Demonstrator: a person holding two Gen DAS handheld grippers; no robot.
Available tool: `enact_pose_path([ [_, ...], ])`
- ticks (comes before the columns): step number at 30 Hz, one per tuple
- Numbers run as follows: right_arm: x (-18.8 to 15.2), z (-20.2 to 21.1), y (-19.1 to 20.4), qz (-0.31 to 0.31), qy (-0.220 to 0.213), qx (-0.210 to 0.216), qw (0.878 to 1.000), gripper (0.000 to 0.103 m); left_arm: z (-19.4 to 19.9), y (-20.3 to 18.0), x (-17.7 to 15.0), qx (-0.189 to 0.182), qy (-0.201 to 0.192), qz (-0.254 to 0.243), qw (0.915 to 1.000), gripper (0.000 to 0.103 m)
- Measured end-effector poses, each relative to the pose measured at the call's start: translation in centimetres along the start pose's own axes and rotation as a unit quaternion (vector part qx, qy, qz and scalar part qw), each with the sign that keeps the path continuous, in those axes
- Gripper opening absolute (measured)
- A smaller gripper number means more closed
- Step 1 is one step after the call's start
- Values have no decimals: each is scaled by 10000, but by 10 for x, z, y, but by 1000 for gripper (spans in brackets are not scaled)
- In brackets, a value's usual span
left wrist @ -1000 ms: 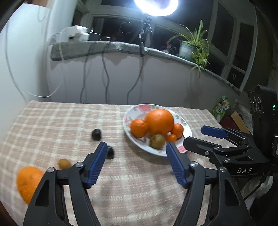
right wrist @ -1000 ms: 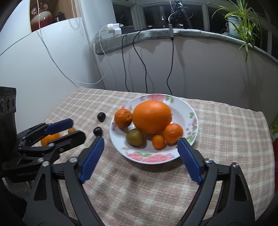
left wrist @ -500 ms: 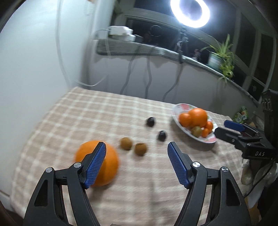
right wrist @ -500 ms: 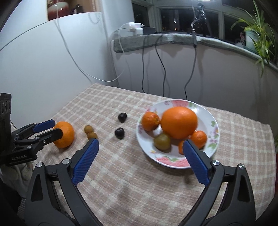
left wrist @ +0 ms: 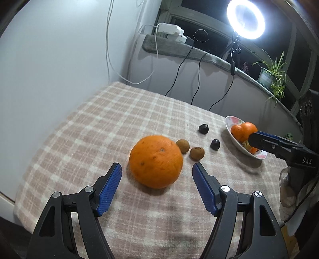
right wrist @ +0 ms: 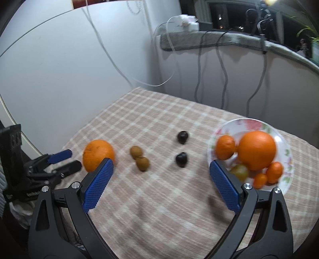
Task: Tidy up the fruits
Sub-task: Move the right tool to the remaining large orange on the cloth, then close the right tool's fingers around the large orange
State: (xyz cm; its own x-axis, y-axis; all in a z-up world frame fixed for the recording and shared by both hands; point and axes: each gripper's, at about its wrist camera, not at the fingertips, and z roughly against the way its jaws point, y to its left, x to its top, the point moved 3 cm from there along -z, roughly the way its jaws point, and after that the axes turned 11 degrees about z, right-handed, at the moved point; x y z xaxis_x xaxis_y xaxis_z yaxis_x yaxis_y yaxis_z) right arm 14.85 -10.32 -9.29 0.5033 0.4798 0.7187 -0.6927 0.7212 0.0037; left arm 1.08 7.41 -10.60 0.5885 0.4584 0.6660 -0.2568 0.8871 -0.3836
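A large loose orange [left wrist: 156, 161] lies on the checked cloth, just ahead of my open left gripper [left wrist: 157, 169] and centred between its blue pads. It also shows in the right wrist view [right wrist: 98, 154], with the left gripper [right wrist: 65, 159] beside it. Two small brown fruits [left wrist: 189, 149] [right wrist: 139, 157] and two dark ones [left wrist: 209, 136] [right wrist: 181, 148] lie between the orange and a floral plate [right wrist: 250, 124] [left wrist: 232, 120] holding a big orange, small oranges and a greenish fruit. My right gripper [right wrist: 161, 172] is open and empty above the cloth, near the plate.
The table meets a white wall at the left and a grey ledge [left wrist: 179, 48] with cables and a ring light [left wrist: 245, 19] behind. A potted plant [left wrist: 273, 74] stands on the ledge at right. The table's near-left edge [left wrist: 12, 201] drops off.
My left gripper has swung left from the plate and closed in on the large loose orange, which now sits centred before its jaws. My right gripper has also turned left, putting the plate at its right.
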Motion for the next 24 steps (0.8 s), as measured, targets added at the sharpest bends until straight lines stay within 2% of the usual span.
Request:
enact_pose_path([
  [7, 9, -27, 33, 76, 222, 654, 9976, 99, -10, 9, -6, 70, 170, 52, 9998, 78],
  [10, 14, -42, 48, 128, 345, 790, 9962, 99, -17, 11, -6, 73, 262, 81, 9996, 78],
  [18, 20, -76, 74, 207, 735, 1273, 9889, 99, -31, 12, -6, -156, 386, 202, 9989, 78],
  [24, 23, -96, 77, 81, 930, 1587, 9829, 99, -38, 15, -5, -340, 495, 362, 9975, 76],
])
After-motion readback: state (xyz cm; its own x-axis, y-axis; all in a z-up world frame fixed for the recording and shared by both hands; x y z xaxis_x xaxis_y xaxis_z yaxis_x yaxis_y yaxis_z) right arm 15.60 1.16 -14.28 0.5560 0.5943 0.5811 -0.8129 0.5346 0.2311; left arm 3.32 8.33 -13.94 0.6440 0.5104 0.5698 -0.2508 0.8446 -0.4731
